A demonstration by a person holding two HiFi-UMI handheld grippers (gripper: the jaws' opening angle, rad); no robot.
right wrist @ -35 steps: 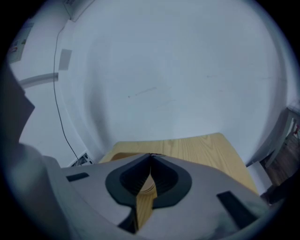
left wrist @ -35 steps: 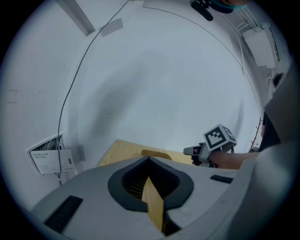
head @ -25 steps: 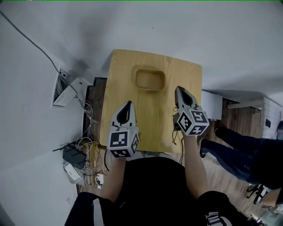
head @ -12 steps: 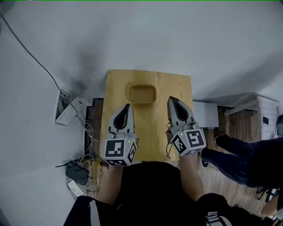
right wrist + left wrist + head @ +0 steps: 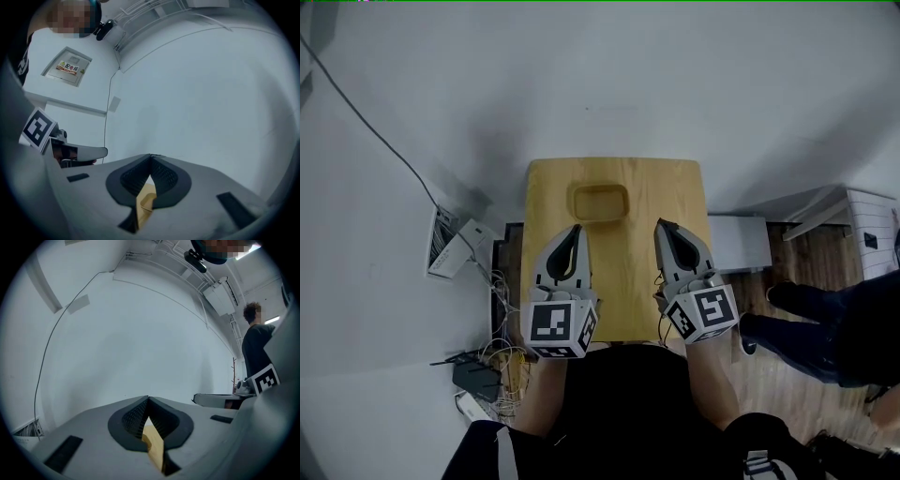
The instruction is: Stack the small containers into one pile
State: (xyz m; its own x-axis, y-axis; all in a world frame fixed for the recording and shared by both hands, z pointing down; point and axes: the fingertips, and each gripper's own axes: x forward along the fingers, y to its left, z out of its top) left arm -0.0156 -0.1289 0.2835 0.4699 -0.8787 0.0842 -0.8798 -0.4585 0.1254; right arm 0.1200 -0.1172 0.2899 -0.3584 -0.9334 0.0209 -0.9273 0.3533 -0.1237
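A tan shallow container (image 5: 600,201) sits on the far middle of a small wooden table (image 5: 680,192); I cannot tell whether it is one piece or several nested together. My left gripper (image 5: 575,229) hovers above the table's near left part, jaws shut and empty. My right gripper (image 5: 661,225) hovers level beside it over the near right part, also shut and empty. Both are clear of the container, on its near side. In the left gripper view the fingertips (image 5: 148,398) meet, with a sliver of table below. The right gripper view shows its fingertips (image 5: 151,155) meeting likewise.
The table stands against a white wall. Cables and a black box (image 5: 473,375) lie on the floor at left, beside a white device (image 5: 455,246). A white cabinet (image 5: 741,242) stands right of the table. A person's legs (image 5: 825,323) are at right; another person (image 5: 257,341) stands nearby.
Both grippers have risen and drawn back toward my body. The table and container look smaller and sit lower in the head view. Both jaws stayed shut.
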